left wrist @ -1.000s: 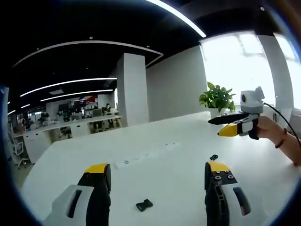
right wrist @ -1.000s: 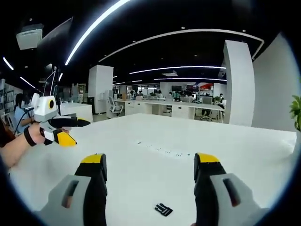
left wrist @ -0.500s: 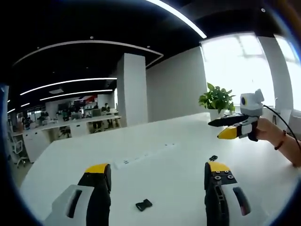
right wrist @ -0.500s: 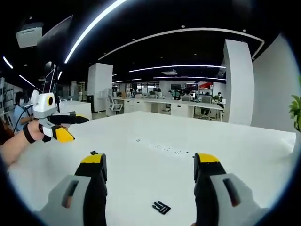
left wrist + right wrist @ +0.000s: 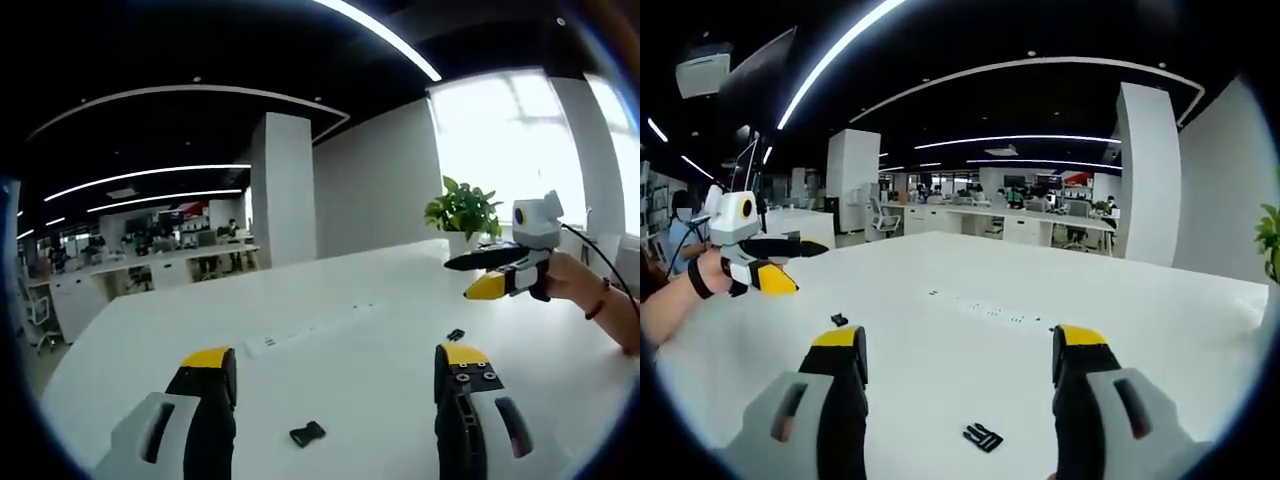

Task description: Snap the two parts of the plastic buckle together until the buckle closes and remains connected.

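- The left gripper (image 5: 335, 375) hangs wide open and empty over one buckle half (image 5: 307, 434) lying between its jaws on the white table (image 5: 380, 380).
- The right gripper (image 5: 960, 350) is equally open and empty; the pronged half (image 5: 982, 437) lies between its jaws.
- Each should descend squarely, gripping the body and leaving mating ends free.

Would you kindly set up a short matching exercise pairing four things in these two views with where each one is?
Things:
1. buckle socket
2. pronged buckle part
3. potted plant
4. left gripper

Places:
A. far edge of the table
B. between the left gripper's jaws
C. held in the air
D. between the right gripper's jaws

Pairs: 1-B, 2-D, 3-A, 4-C
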Motion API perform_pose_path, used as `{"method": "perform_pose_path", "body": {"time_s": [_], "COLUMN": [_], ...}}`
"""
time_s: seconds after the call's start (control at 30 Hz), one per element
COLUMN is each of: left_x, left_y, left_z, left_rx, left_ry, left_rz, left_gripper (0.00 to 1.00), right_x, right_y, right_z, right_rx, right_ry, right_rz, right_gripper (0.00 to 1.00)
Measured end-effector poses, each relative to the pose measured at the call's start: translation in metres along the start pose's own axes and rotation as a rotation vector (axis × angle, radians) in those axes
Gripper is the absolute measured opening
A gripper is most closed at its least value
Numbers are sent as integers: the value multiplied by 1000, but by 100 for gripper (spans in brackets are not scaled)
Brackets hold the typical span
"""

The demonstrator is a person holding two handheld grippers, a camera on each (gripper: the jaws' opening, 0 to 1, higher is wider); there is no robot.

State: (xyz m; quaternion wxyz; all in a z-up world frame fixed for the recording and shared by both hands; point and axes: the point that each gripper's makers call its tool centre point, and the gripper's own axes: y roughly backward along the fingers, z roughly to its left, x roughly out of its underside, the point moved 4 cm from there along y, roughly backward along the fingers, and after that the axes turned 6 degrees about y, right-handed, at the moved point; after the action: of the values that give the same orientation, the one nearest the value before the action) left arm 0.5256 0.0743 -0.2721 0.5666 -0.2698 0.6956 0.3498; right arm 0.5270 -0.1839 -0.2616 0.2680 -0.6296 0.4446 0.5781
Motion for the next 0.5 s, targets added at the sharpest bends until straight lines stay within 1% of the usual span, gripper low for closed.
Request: {"method": "perform_pose_path", "body": {"time_s": [0.13, 0.17, 0.23, 0.27, 0.5], "left_x": [2, 2, 1, 2, 8], "left_y": [0, 0, 1, 0, -1], "left_z": [3, 4, 5, 6, 13], "left_rx": [-1, 2, 3, 3, -7], "left_ry": [5, 6, 10, 14, 27], "left_rz": [2, -3, -39, -41, -19], "left_gripper": [82, 82, 81, 81, 81], "right_x": [0, 0, 1, 2, 4], "right_y": [-1, -1, -1, -1, -1], "right_z": [-1, -2, -1, -1, -1], "right_rx": [2, 2, 2, 1, 2], "right_ry": [2, 3, 6, 6, 5], "right_rz": [-1, 1, 6, 7, 10], "right_gripper": [76, 76, 76, 76, 76]}}
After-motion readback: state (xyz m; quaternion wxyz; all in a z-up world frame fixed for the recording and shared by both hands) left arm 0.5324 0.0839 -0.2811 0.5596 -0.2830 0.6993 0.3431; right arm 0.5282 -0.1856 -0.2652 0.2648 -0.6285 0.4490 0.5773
